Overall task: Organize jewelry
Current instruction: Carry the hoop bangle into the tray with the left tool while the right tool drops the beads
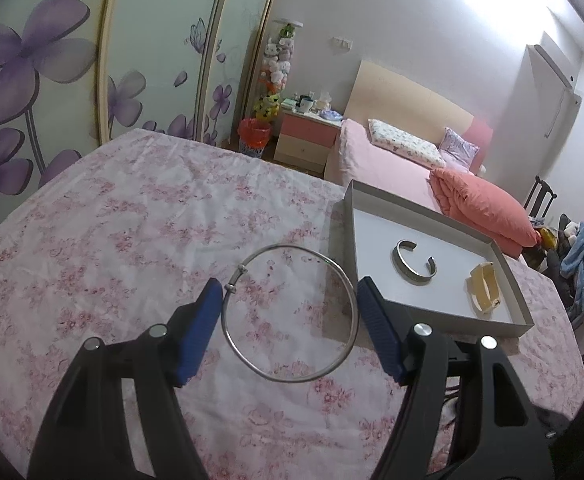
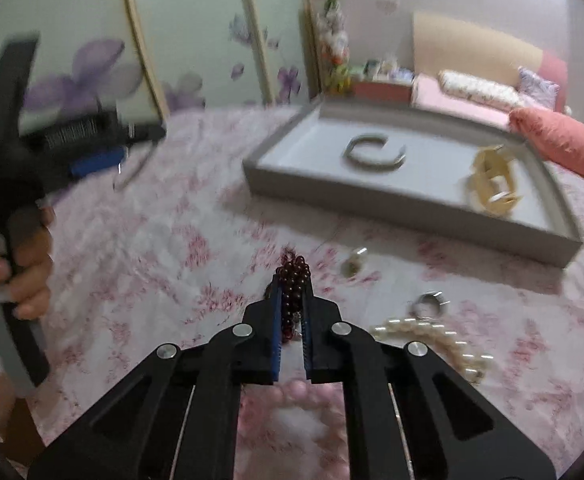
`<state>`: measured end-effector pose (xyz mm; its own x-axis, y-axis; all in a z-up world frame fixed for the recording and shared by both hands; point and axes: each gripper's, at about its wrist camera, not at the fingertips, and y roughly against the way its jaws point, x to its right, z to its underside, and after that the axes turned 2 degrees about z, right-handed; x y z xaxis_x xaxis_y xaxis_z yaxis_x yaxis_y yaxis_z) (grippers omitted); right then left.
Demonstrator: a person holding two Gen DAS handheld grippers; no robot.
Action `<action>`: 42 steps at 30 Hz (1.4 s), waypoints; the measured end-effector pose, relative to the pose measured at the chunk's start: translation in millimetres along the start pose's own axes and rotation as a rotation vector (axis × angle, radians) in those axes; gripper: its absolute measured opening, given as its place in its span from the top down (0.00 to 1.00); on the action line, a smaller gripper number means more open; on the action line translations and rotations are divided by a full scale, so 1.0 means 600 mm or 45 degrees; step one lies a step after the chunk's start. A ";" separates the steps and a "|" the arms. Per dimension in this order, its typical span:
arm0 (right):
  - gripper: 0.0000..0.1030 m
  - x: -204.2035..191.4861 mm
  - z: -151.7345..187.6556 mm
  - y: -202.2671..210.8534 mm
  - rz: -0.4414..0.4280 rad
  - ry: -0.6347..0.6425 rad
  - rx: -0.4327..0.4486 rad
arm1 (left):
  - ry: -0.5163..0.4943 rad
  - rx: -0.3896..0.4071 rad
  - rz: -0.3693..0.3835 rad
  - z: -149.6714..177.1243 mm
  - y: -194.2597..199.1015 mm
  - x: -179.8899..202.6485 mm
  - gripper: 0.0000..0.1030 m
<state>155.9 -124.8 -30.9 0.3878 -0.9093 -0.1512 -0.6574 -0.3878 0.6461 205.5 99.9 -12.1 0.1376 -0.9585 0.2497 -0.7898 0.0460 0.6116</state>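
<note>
One grey tray sits on the flowery cloth; inside it lie two things, one silver cuff and one pale yellow bracelet, apart from each other; the left gripper holds one thin silver hoop between its blue pads, just beside the tray; the right gripper is squeezed shut on one dark red bead bracelet; on the cloth near it lie one pearl string, one silver ring and one small blurry piece; a hand grips the left tool.
</note>
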 end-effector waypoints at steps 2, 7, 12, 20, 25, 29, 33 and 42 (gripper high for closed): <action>0.91 0.010 -0.009 0.031 0.035 -0.019 0.086 | -0.009 0.031 0.002 0.004 0.014 0.004 0.34; 0.91 0.041 -0.029 0.109 0.124 -0.080 0.296 | -0.062 0.115 0.010 0.012 0.052 0.029 0.34; 0.91 0.055 -0.038 0.155 0.201 -0.076 0.432 | -0.128 0.190 0.026 0.022 0.084 0.062 0.34; 0.91 0.047 -0.027 0.184 0.345 0.001 0.586 | -0.258 0.303 0.004 0.048 0.116 0.121 0.34; 0.91 0.040 -0.018 0.184 0.424 0.053 0.659 | -0.333 0.371 -0.020 0.066 0.128 0.151 0.34; 0.91 0.038 -0.014 0.181 0.483 0.080 0.702 | -0.380 0.426 -0.038 0.077 0.138 0.169 0.34; 0.91 0.037 -0.008 0.182 0.537 0.088 0.758 | -0.407 0.472 -0.051 0.082 0.143 0.176 0.34; 0.91 0.051 -0.007 0.175 0.600 0.071 0.788 | -0.445 0.492 -0.069 0.087 0.132 0.192 0.34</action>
<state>101.3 -192.6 35.2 -0.0009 -0.9965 0.0837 -0.9954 0.0089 0.0952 127.7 -21.6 25.5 0.0289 -0.9964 -0.0802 -0.9590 -0.0503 0.2789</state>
